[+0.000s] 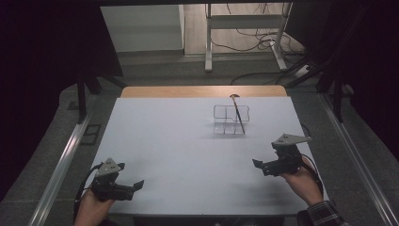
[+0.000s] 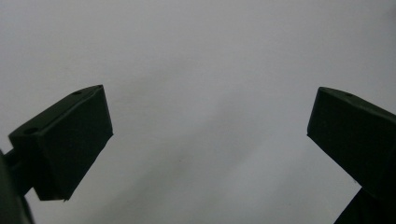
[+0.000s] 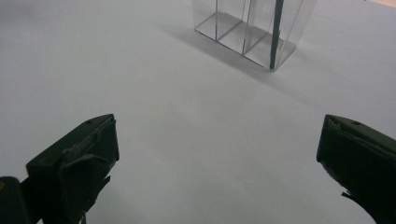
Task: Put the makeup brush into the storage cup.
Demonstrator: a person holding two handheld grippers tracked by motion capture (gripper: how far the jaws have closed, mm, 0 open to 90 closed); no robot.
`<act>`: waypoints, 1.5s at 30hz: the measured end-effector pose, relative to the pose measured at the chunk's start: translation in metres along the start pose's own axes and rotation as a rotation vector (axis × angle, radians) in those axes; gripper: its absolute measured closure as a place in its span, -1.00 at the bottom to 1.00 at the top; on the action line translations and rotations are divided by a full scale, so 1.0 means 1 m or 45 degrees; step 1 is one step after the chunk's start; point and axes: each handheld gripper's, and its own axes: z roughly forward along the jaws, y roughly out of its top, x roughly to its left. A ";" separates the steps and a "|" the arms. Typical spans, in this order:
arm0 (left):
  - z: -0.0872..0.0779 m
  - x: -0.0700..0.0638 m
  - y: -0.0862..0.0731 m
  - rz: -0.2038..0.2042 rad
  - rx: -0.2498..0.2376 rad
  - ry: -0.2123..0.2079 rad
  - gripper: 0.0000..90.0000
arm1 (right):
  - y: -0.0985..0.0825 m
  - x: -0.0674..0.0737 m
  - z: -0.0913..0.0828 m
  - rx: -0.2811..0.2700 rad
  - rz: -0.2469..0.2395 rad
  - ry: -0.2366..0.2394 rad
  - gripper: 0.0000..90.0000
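Note:
A clear plastic organizer (image 1: 230, 119) with several compartments stands on the white table top (image 1: 188, 146), right of centre toward the back. A thin dark stick-like tool (image 1: 238, 115) leans in its right part, tip poking above the rim. The right gripper view shows the organizer (image 3: 247, 28) ahead with the tool (image 3: 276, 32) upright in its right compartment. My left gripper (image 1: 137, 185) rests at the near left corner, open, over bare table (image 2: 205, 112). My right gripper (image 1: 258, 165) is at the near right, open and holding nothing (image 3: 217, 154), pointing left, well short of the organizer.
A wooden strip (image 1: 202, 91) borders the table's far edge. Behind it stand a metal frame's legs (image 1: 208, 47) and loose cables (image 1: 263, 40) on the floor. Metal rails (image 1: 61, 160) run along both sides. Dark curtains flank the scene.

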 end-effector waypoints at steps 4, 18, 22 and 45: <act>0.000 0.000 0.000 0.001 0.001 -0.001 -0.99 | -0.002 0.000 -0.002 0.001 -0.001 -0.003 -1.00; 0.001 0.000 0.000 0.003 0.007 -0.005 -0.99 | -0.011 -0.002 -0.010 0.024 -0.011 -0.023 -1.00; 0.001 0.000 0.000 0.003 0.008 -0.006 -0.99 | -0.013 -0.003 -0.012 0.031 -0.018 -0.030 -1.00; 0.001 0.000 0.000 0.002 0.014 -0.006 -0.99 | -0.029 -0.010 -0.024 0.068 -0.013 -0.076 -1.00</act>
